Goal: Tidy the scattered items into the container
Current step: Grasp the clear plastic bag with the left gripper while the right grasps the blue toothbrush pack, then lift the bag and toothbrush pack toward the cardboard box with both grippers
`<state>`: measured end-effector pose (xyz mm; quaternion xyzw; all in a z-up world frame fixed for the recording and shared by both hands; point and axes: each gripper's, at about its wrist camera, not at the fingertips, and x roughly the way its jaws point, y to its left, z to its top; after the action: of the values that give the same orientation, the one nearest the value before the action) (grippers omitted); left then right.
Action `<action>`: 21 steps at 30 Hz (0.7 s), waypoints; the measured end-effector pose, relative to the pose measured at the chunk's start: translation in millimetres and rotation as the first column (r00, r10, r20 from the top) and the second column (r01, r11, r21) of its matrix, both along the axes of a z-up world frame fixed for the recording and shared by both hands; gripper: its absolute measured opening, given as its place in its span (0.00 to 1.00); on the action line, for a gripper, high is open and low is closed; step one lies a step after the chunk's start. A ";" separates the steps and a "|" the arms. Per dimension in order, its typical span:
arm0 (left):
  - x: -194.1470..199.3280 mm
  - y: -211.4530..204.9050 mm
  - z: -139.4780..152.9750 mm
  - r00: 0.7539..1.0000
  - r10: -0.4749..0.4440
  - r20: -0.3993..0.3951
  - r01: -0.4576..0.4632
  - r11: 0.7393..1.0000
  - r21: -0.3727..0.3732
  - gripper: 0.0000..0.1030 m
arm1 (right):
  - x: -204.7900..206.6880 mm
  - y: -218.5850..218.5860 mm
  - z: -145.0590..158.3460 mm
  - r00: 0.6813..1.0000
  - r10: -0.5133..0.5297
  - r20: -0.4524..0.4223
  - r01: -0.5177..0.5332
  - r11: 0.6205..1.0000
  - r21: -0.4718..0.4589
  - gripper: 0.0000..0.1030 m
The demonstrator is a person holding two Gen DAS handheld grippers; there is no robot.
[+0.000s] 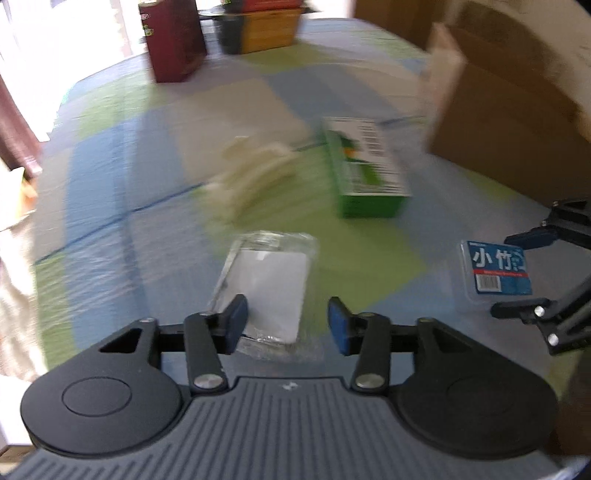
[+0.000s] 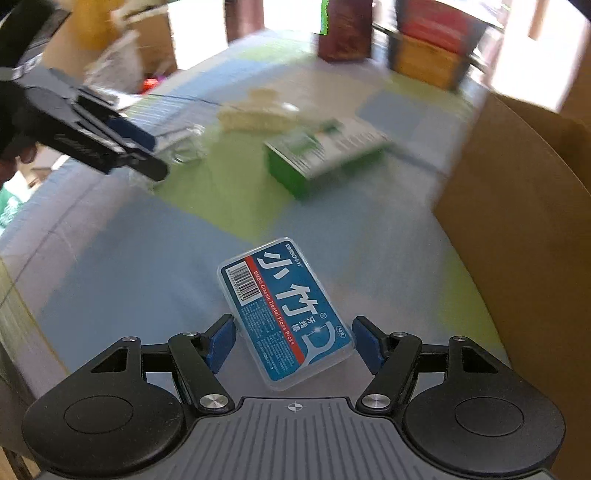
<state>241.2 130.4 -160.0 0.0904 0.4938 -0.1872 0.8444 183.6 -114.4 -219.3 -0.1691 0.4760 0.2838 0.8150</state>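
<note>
My left gripper (image 1: 289, 322) is open around a clear plastic packet with a white card (image 1: 269, 284), which lies flat on the table between the two blue pads. My right gripper (image 2: 293, 343) is open around a blue dental floss pick box (image 2: 286, 314), its pads on either side and apart from it. That box (image 1: 495, 271) also shows in the left wrist view between the right gripper's fingers (image 1: 532, 236). A green box (image 1: 364, 166) and a cream-coloured item (image 1: 251, 173) lie further out. The cardboard container (image 1: 509, 110) stands at the right.
The table carries a blue, green and white checked cloth (image 1: 122, 192). A dark red box (image 1: 173, 40) and a yellow box (image 1: 269, 29) stand at the far edge. In the right wrist view the left gripper (image 2: 122, 147) is at the left and the cardboard wall (image 2: 517, 221) close on the right.
</note>
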 end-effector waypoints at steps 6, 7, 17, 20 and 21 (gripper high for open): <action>3.7 -8.7 -2.6 1.000 -0.020 0.010 0.020 1.000 0.007 0.66 | -8.1 -24.1 3.5 0.997 -0.069 -0.026 0.069 0.998 -0.010 0.96; 6.5 -6.8 -1.1 1.000 -0.001 0.009 0.001 1.000 -0.009 0.67 | -8.6 -22.8 5.4 0.998 -0.055 -0.010 0.055 0.998 -0.007 0.96; 22.8 -7.8 -10.5 0.998 0.055 -0.008 -0.055 0.998 0.014 0.54 | -0.1 -4.8 -4.5 1.000 0.024 -0.009 -0.024 0.998 -0.051 0.61; 17.4 -14.9 -7.9 0.998 0.055 -0.040 -0.056 0.998 -0.028 0.53 | -5.4 -10.0 -5.1 1.000 -0.009 -0.008 0.008 0.998 -0.057 0.60; 14.8 -18.3 -6.8 0.997 0.052 -0.051 -0.055 0.998 -0.043 0.53 | -7.4 -13.6 -4.7 1.000 -0.026 -0.012 0.025 0.998 -0.055 0.60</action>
<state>256.0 112.1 -166.8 0.0538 0.5126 -0.1776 0.8383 176.1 -128.0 -224.0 -0.1838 0.4908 0.2612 0.8106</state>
